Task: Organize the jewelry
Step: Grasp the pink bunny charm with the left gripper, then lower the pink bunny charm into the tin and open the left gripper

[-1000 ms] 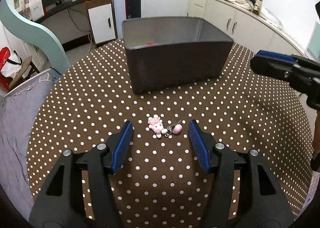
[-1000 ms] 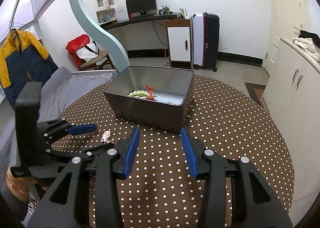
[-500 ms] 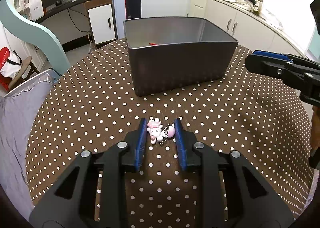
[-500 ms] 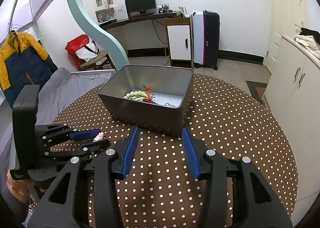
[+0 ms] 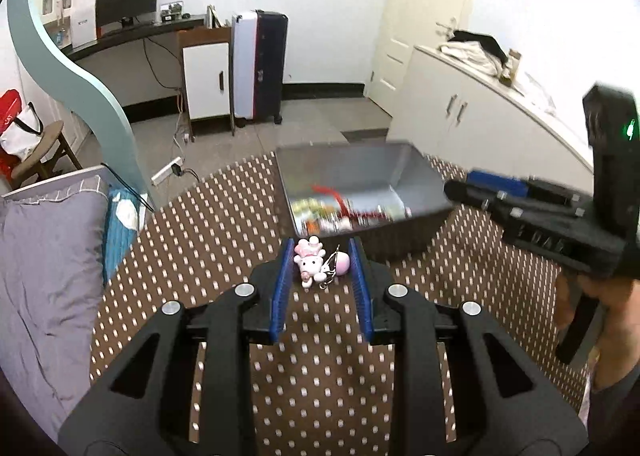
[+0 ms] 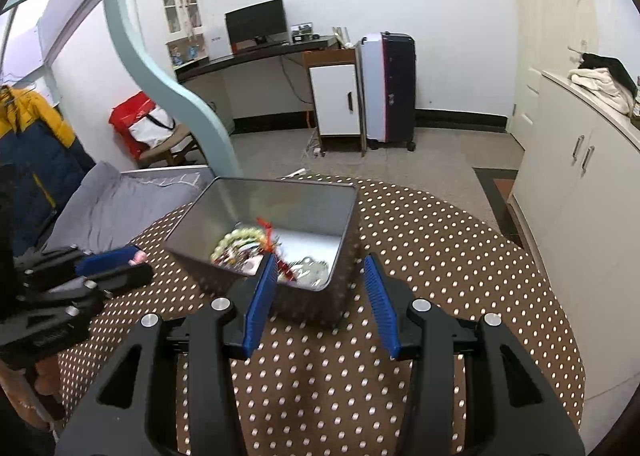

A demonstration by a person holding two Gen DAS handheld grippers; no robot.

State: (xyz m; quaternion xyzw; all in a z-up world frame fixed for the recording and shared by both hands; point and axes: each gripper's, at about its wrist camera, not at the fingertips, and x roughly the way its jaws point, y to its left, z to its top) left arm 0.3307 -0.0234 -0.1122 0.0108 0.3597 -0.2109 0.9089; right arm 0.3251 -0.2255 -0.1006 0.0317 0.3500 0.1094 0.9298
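The left gripper (image 5: 321, 262) clamps a pink pig charm (image 5: 308, 261) with its small pink bead (image 5: 342, 262) and metal ring between its blue pads (image 5: 283, 288), lifted clear of the brown polka-dot tablecloth (image 5: 208, 224) and held at the near wall of the dark storage box (image 5: 416, 176). The charm sits at the tips of the pads, the pig toward the left pad and the bead touching the right one. Inside the box, blurred by motion, lie a red tassel (image 5: 336, 192) and a tangle of pale beads and other pieces.

Seen from the right wrist camera, the right gripper (image 6: 320, 288) hangs just short of the box (image 6: 344, 216) with its blue pads (image 6: 260, 300) spread wide and holding nothing; the box's near corner shows between them. A string of pale green beads (image 6: 236, 238), the red tassel (image 6: 266, 230) and silvery pieces (image 6: 312, 268) rest on the box floor toward that corner. To the left of the box in this view, the left gripper (image 6: 120, 266) appears with a sliver of the pink charm (image 6: 140, 256) between its pads.

Behind the box stand a white cabinet (image 6: 336, 100) and a dark suitcase (image 6: 394, 88).
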